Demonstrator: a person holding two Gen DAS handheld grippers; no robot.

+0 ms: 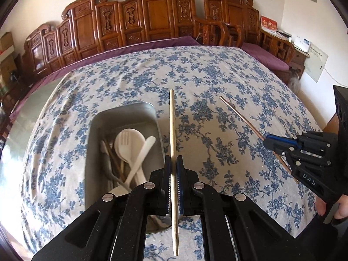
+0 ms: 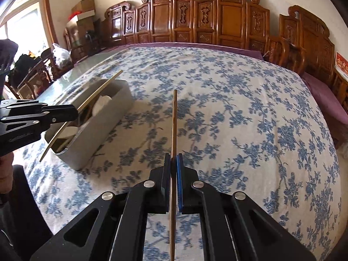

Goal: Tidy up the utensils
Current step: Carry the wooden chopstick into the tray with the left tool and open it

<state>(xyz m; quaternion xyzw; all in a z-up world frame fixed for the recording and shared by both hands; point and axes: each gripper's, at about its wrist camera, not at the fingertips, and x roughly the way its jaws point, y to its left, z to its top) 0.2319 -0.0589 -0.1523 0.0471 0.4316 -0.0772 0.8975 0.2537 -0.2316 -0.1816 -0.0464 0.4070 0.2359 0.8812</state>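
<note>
Two chopsticks up: left gripper [image 1: 173, 169] jaws pinch pale chopstick [image 1: 172, 126] beside grey bin [image 1: 152, 113] w/ spoons [image 1: 130, 143]; right gripper [image 2: 173, 167] jaws pinch brown chopstick [image 2: 174, 121] over floral-cloth desk [image 2: 239, 108]. Step, I judge: drop-in. Next: tip left stick over bin's rim. Desk wide open; far edge well off.
</note>
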